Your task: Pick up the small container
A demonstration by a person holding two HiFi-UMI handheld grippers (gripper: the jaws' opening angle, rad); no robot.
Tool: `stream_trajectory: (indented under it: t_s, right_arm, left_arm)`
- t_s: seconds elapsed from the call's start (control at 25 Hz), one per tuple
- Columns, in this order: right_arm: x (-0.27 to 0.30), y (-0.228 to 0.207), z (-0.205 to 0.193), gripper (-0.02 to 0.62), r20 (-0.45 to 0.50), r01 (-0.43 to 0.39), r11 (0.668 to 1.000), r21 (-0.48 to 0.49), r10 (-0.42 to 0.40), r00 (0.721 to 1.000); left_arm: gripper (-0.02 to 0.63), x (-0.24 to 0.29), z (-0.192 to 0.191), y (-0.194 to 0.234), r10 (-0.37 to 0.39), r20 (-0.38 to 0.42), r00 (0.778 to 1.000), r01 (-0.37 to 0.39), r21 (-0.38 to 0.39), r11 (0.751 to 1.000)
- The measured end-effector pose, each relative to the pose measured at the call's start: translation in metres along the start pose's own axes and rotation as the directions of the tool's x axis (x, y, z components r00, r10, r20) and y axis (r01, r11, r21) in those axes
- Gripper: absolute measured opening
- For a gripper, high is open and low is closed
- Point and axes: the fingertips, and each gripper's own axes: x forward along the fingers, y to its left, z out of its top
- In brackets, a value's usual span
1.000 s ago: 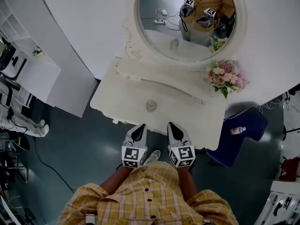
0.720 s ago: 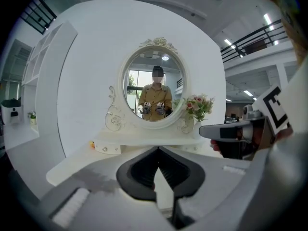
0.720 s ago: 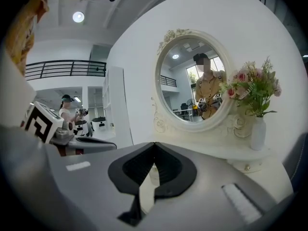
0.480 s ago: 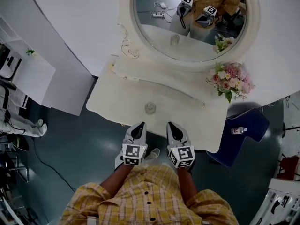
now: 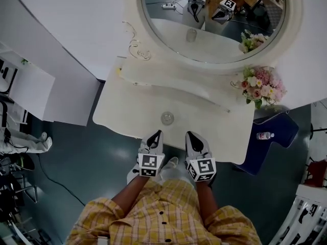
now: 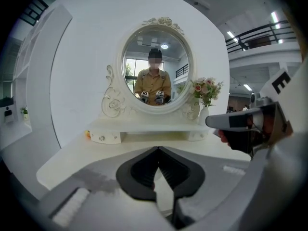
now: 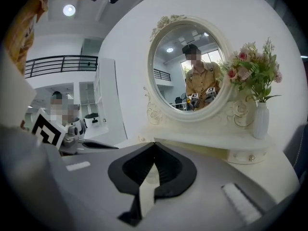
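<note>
The small container [image 5: 167,118], a clear round jar, stands on the white vanity table [image 5: 122,106] near its front edge. In the head view my left gripper [image 5: 156,135] and right gripper [image 5: 192,135] hover side by side just short of that edge, pointing at the table. The jar lies a little ahead of them, between the two but nearer the left one. In the left gripper view the left gripper [image 6: 158,149] has its jaws shut with nothing in them. The right gripper [image 7: 154,144] has its tips together too, empty. The jaws hide the jar in both gripper views.
A round mirror [image 5: 214,14] rises behind a low drawer shelf [image 5: 168,80]. A vase of pink flowers [image 5: 263,86] stands at the table's right end. A blue seat [image 5: 271,142] with a bottle [image 5: 264,135] on it is to the right, and white shelving [image 5: 30,86] to the left.
Both grippers have crept forward and down toward the table's front edge, still side by side and shut. The jar has not moved on the table.
</note>
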Motion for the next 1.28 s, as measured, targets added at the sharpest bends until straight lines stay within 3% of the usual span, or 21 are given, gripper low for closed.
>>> stream_trajectory:
  t_s: [0.12, 0.56, 0.92, 1.28]
  right_arm:
    - [0.004, -0.005, -0.005, 0.003, -0.009, 0.015, 1.0, 0.012, -0.015, 1.0]
    - [0.015, -0.013, -0.019, 0.003, -0.025, 0.027, 1.0, 0.014, -0.027, 0.999]
    - [0.013, -0.016, -0.029, 0.003, -0.047, 0.031, 0.999, 0.016, -0.03, 0.998]
    - [0.008, -0.017, -0.033, 0.003, -0.051, 0.03, 1.0, 0.01, -0.029, 0.998]
  left_arm:
    - [0.02, 0.014, -0.012, 0.0, -0.034, -0.028, 0.999, 0.034, 0.002, 0.999]
    - [0.253, 0.06, -0.044, 0.008, -0.034, -0.099, 0.995, 0.036, 0.024, 0.999]
    - [0.337, 0.093, -0.068, 0.007, -0.039, -0.145, 0.989, 0.042, 0.015, 0.999]
    - [0.362, 0.12, -0.085, 0.009, -0.03, -0.174, 0.984, 0.031, 0.004, 1.0]
